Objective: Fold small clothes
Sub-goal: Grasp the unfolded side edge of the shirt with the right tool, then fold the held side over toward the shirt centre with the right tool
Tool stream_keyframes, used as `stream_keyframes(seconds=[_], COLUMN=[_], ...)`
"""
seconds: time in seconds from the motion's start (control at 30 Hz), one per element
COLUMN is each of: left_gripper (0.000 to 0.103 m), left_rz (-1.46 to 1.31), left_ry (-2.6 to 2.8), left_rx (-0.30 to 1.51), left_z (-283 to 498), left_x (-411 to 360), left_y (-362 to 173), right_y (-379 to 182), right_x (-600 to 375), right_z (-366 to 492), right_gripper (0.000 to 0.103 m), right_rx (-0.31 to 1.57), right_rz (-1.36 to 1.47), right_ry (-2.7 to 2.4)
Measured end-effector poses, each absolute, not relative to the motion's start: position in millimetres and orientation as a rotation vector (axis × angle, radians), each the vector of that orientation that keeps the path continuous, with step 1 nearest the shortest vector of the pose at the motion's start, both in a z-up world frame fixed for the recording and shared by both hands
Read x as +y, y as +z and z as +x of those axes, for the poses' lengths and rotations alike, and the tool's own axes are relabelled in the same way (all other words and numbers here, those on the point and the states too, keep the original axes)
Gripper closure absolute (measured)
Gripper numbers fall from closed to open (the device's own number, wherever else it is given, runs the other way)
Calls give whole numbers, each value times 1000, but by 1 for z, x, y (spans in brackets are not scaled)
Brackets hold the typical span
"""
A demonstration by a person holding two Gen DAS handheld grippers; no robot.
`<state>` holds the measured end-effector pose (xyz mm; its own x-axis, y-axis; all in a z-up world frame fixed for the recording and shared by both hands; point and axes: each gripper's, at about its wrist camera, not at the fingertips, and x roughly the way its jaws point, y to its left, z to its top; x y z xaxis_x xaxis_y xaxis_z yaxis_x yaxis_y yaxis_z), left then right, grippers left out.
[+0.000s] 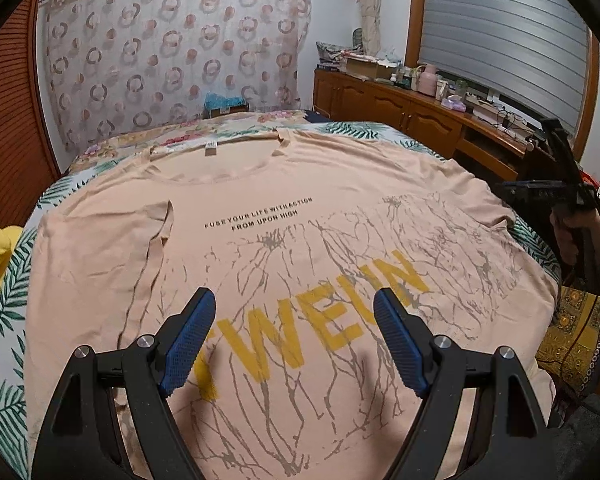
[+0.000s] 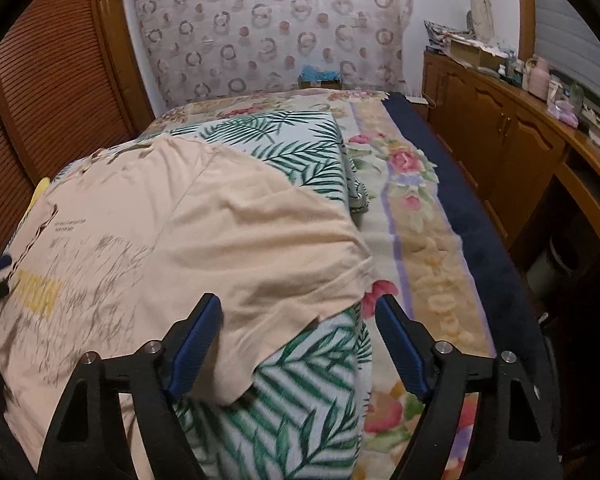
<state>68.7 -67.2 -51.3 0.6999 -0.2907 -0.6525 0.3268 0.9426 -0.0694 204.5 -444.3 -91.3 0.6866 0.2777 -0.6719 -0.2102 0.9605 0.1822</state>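
A peach T-shirt (image 1: 284, 216) lay spread face-up on a leaf-print pad (image 2: 300, 148) on the bed (image 2: 412, 216), its left sleeve (image 1: 104, 248) already turned inward. The left hand-held gripper (image 1: 296, 332) hovered over the printed chest with jaws apart, holding nothing. The right hand-held gripper (image 2: 298, 336), jaws also apart and empty, framed the right sleeve (image 2: 300, 264) draped over the pad's edge. Judged step: the sleeve fold; next, the pads would need to pinch that sleeve's hem and carry it inward.

Two wrist fisheyes, angled down close over the bed (image 1: 8, 320), both sharing the T-shirt (image 1: 300, 208).
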Motion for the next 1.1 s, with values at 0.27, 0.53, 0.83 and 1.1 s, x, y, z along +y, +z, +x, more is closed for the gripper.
stream_keyframes(seconds=[0.27,0.53,0.83,1.1], left_gripper=[21,21,21,21], left_rz=[45,29,1,-13], left_ry=[-326,-326,-327,-315], left_rx=[716,713,707,690], left_z=[67,68,69,65], left_x=[-68,-63,-59,-51], left_y=[-54,-54,-52,-47], right_y=[-95,-87,-31,-18], right_x=[-447,-426,-377,-303], right_z=[227,220,185,168], right_gripper=[59,100,100,100], right_rx=[824,786,614,595], right_rz=[120,-67,-85,-126], right_ry=[283,239,433,620])
